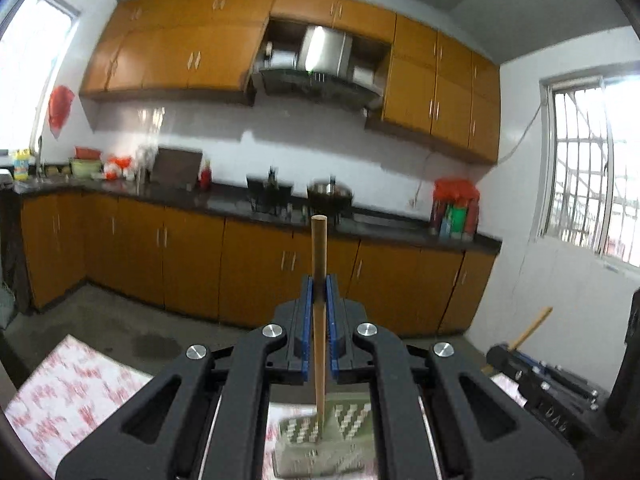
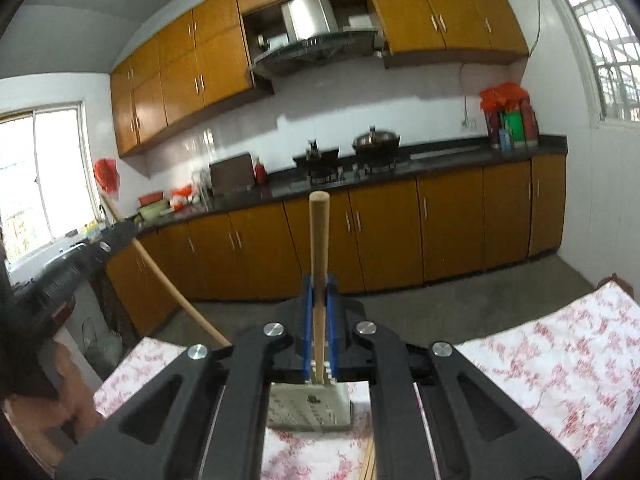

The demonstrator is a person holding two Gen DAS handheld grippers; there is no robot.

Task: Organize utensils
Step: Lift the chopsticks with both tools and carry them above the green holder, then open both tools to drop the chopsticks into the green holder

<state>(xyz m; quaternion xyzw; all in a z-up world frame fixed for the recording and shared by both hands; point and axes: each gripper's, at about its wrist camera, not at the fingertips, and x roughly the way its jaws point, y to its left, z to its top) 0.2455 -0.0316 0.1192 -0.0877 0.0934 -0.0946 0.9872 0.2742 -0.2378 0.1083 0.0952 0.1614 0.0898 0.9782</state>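
Observation:
In the left wrist view my left gripper is shut on a thin round wooden stick that stands upright between the blue pads. Its lower end hangs over a grey-green perforated holder on the table. In the right wrist view my right gripper is shut on another wooden stick, upright above a grey perforated holder. Each gripper also shows in the other's view, the right gripper with its stick, and the left gripper with its stick.
A table with a pink floral cloth lies below both grippers. More wooden sticks lie at its near edge. Across a grey floor runs a dark kitchen counter with orange cabinets, a stove and a pot.

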